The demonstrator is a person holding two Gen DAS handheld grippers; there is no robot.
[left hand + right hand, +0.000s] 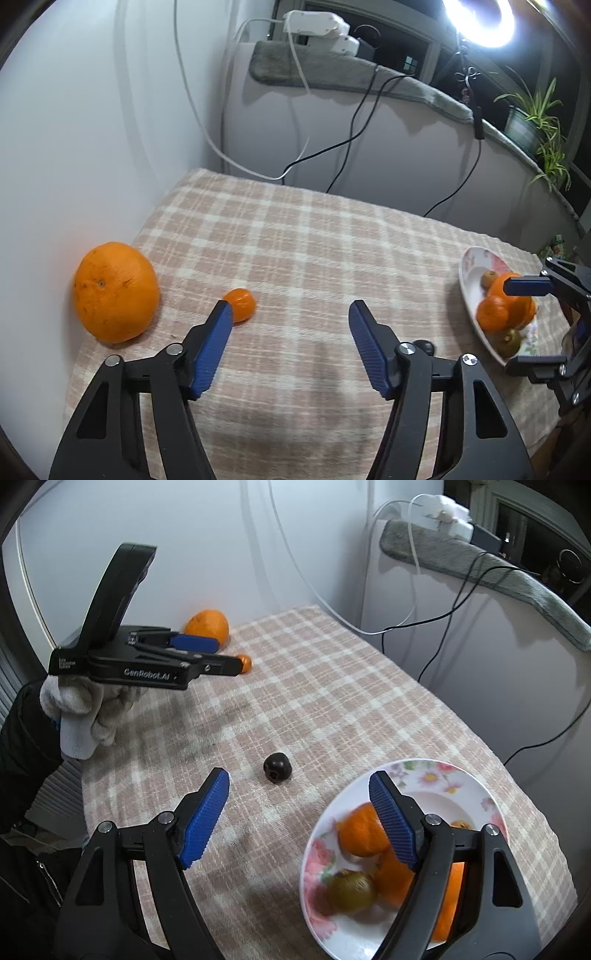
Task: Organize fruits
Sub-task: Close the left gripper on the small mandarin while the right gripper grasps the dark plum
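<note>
A large orange (116, 291) rests on the checked cloth by the left wall, with a small mandarin (241, 304) just right of it. My left gripper (290, 306) is open and empty; its left fingertip is beside the mandarin. In the right wrist view the left gripper (227, 655) hovers near the large orange (207, 624) and the mandarin (245, 662). My right gripper (299, 779) is open and empty, above the floral plate's (436, 771) left edge. A small dark fruit (277, 768) lies on the cloth just ahead of it. The plate holds oranges (360, 832) and a greenish fruit (351, 891).
A gloved hand (85, 709) holds the left gripper. The table meets a white wall on the left and a white appliance (369, 140) with hanging cables behind. A ring light (480, 22) and potted plants (535, 118) stand at the back right.
</note>
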